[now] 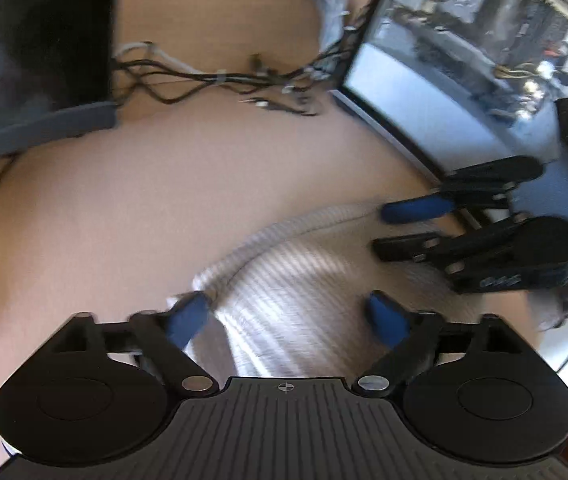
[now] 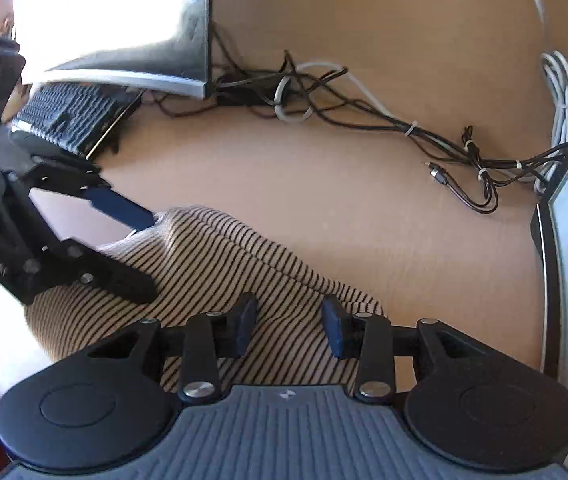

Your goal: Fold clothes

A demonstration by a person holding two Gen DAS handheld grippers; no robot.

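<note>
A cream garment with thin dark stripes lies bunched on the tan desk; it looks blurred and pale in the left wrist view. My left gripper is open, its blue pads on either side of the cloth, its left pad at the cloth's folded edge. My right gripper is open just over the garment's near right part. Each gripper shows in the other's view: the right one at the cloth's far right, the left one at the cloth's left end, both open.
A tangle of black and white cables lies along the back of the desk. A monitor stands at the right, another screen with a black keyboard at the left.
</note>
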